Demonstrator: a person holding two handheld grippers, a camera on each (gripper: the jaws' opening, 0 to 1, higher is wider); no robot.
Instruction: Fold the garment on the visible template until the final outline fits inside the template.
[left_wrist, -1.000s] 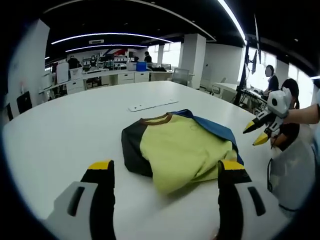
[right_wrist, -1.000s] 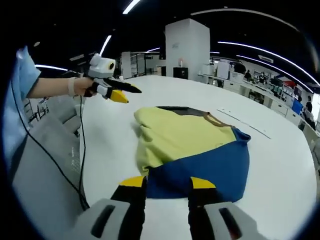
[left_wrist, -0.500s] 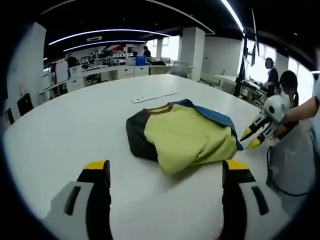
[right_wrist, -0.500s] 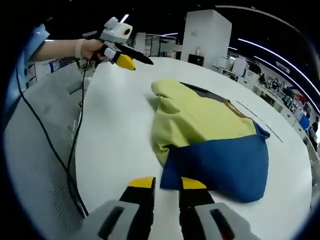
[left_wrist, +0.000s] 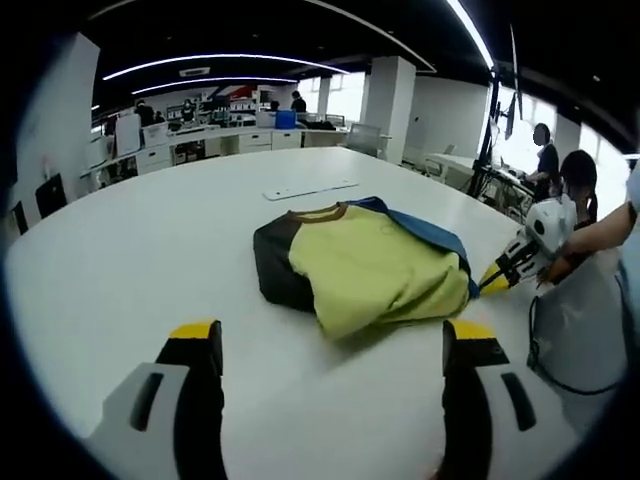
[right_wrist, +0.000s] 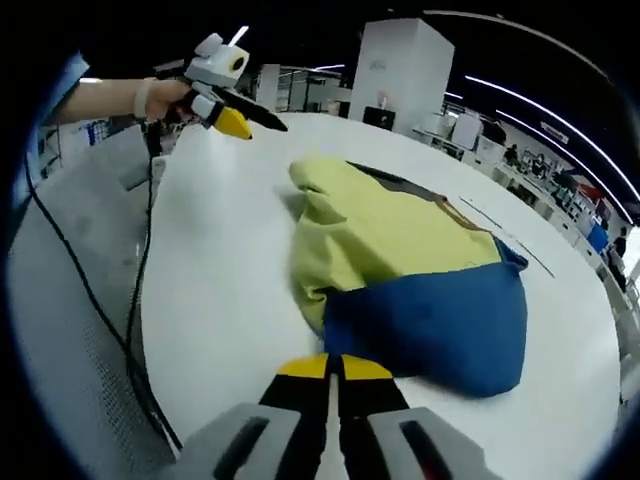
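Spanning an open office, white table bears garment; left tool agape, right tool closed, empty.

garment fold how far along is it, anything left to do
Done so far: the garment lies as a folded bundle on the white table, yellow panel over the blue.

In hand: the right gripper has its fingers closed at the blue edge; I cannot tell whether they hold cloth. The left gripper is open, short of it.

Left: I cannot make out a template outline, so the fit is unconfirmed.
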